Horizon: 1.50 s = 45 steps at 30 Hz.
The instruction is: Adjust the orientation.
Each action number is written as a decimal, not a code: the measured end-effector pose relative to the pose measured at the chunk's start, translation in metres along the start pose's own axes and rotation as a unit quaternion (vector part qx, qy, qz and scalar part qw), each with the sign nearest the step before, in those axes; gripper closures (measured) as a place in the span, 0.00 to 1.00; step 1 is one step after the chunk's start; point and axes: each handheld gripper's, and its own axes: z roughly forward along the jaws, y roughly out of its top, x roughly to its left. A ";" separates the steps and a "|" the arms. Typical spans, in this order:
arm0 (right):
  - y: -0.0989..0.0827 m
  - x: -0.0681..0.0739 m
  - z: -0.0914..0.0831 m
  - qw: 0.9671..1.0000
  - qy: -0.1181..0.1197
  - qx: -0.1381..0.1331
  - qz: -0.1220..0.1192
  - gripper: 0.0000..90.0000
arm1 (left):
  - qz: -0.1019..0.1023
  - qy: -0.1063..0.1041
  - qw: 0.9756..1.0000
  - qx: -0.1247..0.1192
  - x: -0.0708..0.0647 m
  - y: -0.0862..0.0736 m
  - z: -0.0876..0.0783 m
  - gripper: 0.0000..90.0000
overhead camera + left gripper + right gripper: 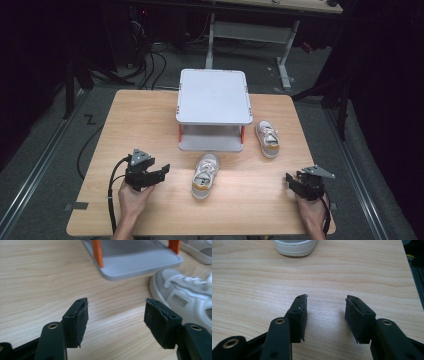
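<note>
A wooden counter (145, 120) holds a small grey shelf (214, 95) with orange legs, and two white shoes.

The near shoe (205, 176) lies in front of the shelf, about in the middle of the counter. Its toe points toward the person. The far shoe (268, 138) lies just right of the shelf.

The left hand-held gripper (161, 172) is low over the counter, left of the near shoe. It points at that shoe but is apart from it. In the left gripper view its jaws are spread wide, with bare wood between them. The near shoe (185, 295) shows just past the right jaw, and the bottom of the shelf (140, 262) is behind it. The far shoe (200, 250) peeks in at the top corner.

The right hand-held gripper (292, 181) is near the right edge of the counter, well apart from both shoes. In the right gripper view its jaws are spread too, and there is wood between them. The end of a shoe (295, 247) shows far ahead at the top.

A hand (131, 197) holds the left hand-held gripper, and another hand (310, 210) holds the right one. Black cables trail back from both.
</note>
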 end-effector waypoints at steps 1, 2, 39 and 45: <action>0.000 -0.001 0.000 1.000 0.002 -0.001 0.002 0.61 | -0.001 0.003 1.000 0.001 0.001 -0.001 0.000 0.40; 0.000 -0.001 -0.001 1.000 0.003 -0.001 0.001 0.62 | -0.003 0.008 1.000 0.001 0.003 -0.003 0.002 0.40; 0.124 0.037 0.015 0.995 0.095 -0.005 -0.022 0.76 | 0.028 0.080 0.996 0.035 0.014 -0.034 0.029 0.37; 0.139 0.047 0.038 0.996 0.076 0.030 -0.037 0.77 | 0.027 0.079 0.996 0.035 0.014 -0.034 0.029 0.36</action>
